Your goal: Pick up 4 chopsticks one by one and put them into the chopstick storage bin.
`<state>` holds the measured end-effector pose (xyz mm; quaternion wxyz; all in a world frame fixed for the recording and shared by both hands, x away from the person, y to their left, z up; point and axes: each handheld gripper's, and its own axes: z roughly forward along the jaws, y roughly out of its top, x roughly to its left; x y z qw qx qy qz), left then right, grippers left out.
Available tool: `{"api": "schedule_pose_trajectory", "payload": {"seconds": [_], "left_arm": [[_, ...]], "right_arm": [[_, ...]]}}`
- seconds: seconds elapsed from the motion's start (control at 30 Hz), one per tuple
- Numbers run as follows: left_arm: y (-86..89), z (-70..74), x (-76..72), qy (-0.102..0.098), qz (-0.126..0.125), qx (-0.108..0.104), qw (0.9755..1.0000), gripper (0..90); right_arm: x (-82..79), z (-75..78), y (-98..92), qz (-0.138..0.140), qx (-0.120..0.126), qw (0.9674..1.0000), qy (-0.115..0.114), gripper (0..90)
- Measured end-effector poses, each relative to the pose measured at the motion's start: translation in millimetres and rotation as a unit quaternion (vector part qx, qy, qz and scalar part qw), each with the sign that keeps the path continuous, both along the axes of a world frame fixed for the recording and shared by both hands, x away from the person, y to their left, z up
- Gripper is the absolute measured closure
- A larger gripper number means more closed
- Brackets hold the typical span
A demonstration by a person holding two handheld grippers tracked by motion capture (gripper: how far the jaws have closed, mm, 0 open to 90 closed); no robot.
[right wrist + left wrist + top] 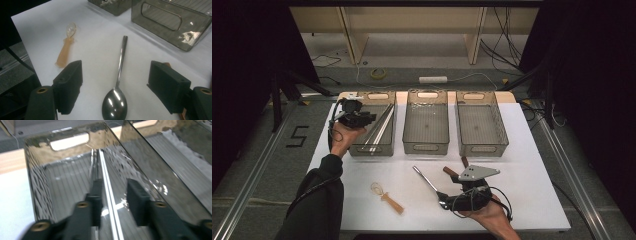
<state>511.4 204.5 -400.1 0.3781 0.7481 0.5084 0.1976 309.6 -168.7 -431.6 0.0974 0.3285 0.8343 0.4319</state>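
Note:
A steel spoon [120, 65] lies on the white table [522, 165], its bowl nearest me. My right gripper [116, 75] is open low over it, one jaw on each side of the bowl. The same spoon [426, 179] and right gripper [444, 199] sit at the front middle in the high view. My left gripper [362, 119] hovers open over the left bin [369, 147]. Long metal strips [106, 177] lie lengthwise in that bin, running between the open jaws of the left gripper [115, 187].
Two more smoky plastic bins, middle [426, 145] and right [482, 147], stand in a row at the back. A small whisk with a pale wooden handle [388, 197] lies front left. Brown-handled pieces [450, 172] lie just behind my right gripper.

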Motion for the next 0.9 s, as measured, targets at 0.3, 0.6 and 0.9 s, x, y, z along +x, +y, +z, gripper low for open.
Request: {"api": "schedule_pose_trajectory", "payload": {"seconds": [0.3,0.6,0.9], "left_arm": [[-0.8,12.5,-36.0,0.008,-0.030,-0.042,0.9986,34.9],[-4.7,17.7,-71.4,-0.013,-0.052,-0.030,0.9981,28.5],[-18.8,12.7,-95.0,-0.015,-0.080,-0.024,0.9964,24.4]], "right_arm": [[0.0,0.0,1.9,-0.001,-0.006,1.0000,0.003,28.4],[1.1,-2.1,8.9,0.001,-0.021,0.9997,0.012,31.6],[8.1,-5.1,17.6,-0.010,-0.038,0.9987,0.031,37.3]]}}
